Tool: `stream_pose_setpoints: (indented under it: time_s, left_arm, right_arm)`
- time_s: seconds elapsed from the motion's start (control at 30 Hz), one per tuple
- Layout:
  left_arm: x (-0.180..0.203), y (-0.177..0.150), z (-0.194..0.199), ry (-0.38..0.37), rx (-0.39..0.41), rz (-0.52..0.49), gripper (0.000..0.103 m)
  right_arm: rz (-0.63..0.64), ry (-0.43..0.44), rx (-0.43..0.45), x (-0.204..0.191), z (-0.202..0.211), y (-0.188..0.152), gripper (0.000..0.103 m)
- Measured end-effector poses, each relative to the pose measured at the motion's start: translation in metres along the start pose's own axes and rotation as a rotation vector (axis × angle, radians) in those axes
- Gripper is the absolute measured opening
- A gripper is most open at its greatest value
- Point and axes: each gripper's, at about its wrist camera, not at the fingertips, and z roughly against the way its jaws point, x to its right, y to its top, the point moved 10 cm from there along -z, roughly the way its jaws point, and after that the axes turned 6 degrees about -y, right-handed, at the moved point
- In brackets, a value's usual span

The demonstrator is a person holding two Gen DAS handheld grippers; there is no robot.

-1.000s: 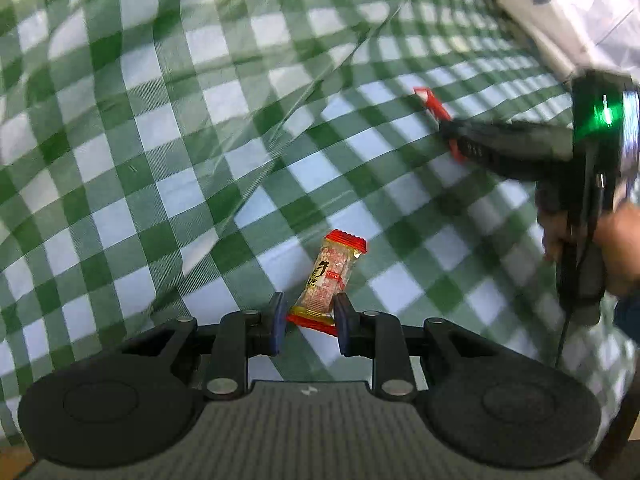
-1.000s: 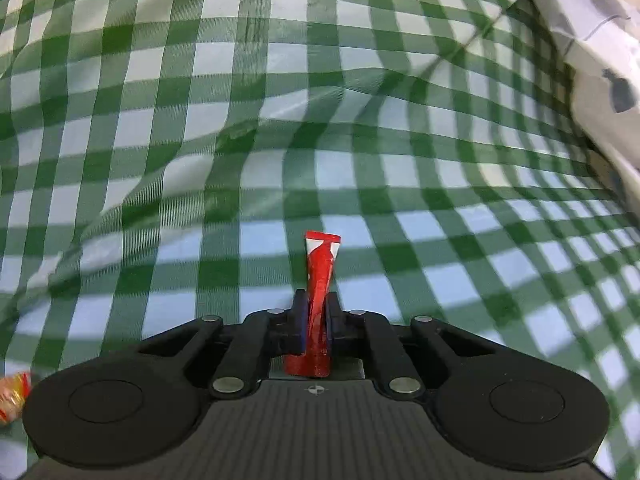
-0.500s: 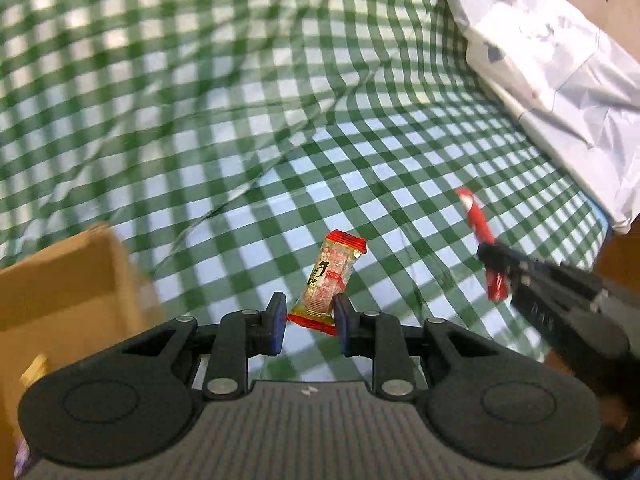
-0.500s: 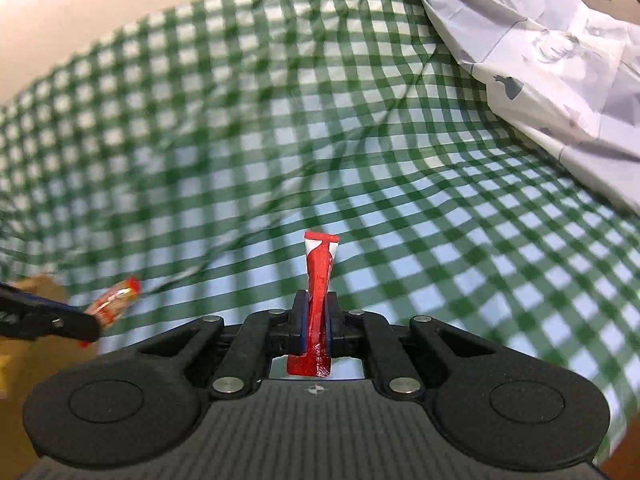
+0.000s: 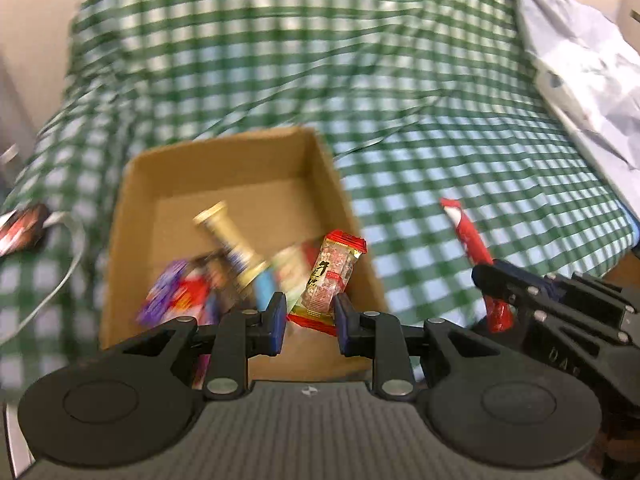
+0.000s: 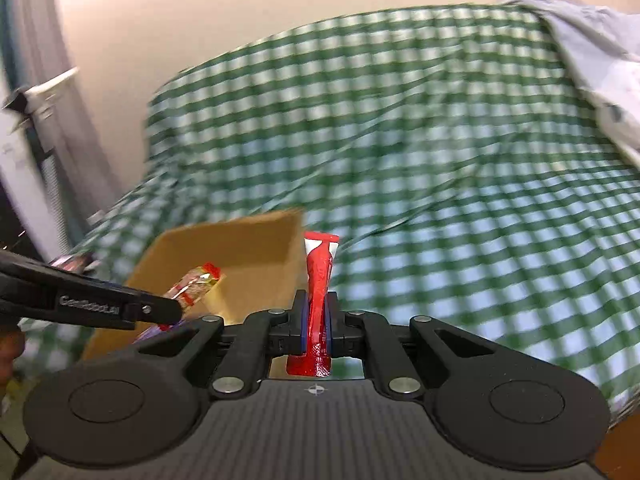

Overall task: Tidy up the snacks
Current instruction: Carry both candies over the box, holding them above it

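My left gripper [image 5: 310, 318] is shut on a clear snack packet with red ends [image 5: 330, 276] and holds it above the near right part of an open cardboard box [image 5: 224, 168]. The box holds several snacks, among them a gold tube [image 5: 230, 240] and a purple packet [image 5: 164, 296]. My right gripper [image 6: 316, 320] is shut on a red stick packet [image 6: 319, 276], held upright just right of the box [image 6: 256, 240]. In the left wrist view the right gripper [image 5: 496, 292] and its red stick [image 5: 470, 240] show at the right. The left gripper's fingers [image 6: 152, 312] show at the left of the right wrist view.
The box sits on a green and white checked cloth [image 5: 440, 80]. A pale grey sheet [image 5: 580, 60] lies along the right side. A dark packet [image 5: 24, 226] and a white cable [image 5: 60, 280] lie left of the box. A beige wall [image 6: 200, 20] stands behind.
Both grippers have swung left with their snacks still held. The cardboard box has come fully into view under the left gripper, and the right gripper now sits close beside it.
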Motion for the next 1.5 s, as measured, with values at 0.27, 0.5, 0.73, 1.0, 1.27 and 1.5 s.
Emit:
stream_pose_setpoints:
  time_s: [0.27, 0.5, 0.73, 1.0, 1.27, 1.5]
  left_arm:
    - [-0.045, -0.059, 0.049, 0.049, 0.021, 0.072, 0.028]
    - [-0.048, -0.082, 0.064, 0.032, 0.042, 0.09, 0.028]
    - [-0.045, -0.087, 0.072, 0.018, 0.063, 0.095, 0.028]
    - [-0.049, -0.091, 0.075, 0.02, 0.065, 0.104, 0.028]
    - [-0.05, -0.091, 0.071, 0.019, 0.056, 0.112, 0.028]
    - [-0.059, -0.089, 0.06, 0.023, 0.034, 0.131, 0.028]
  right_arm:
    - [0.126, 0.103, -0.074, -0.082, 0.037, -0.05, 0.008]
    - [0.179, 0.093, -0.044, -0.096, 0.061, -0.054, 0.008]
    - [0.204, 0.077, -0.021, -0.098, 0.074, -0.054, 0.008]
    - [0.229, 0.074, -0.01, -0.103, 0.077, -0.055, 0.008]
    - [0.231, 0.071, -0.015, -0.106, 0.073, -0.056, 0.008]
    - [0.241, 0.074, -0.046, -0.107, 0.061, -0.061, 0.008]
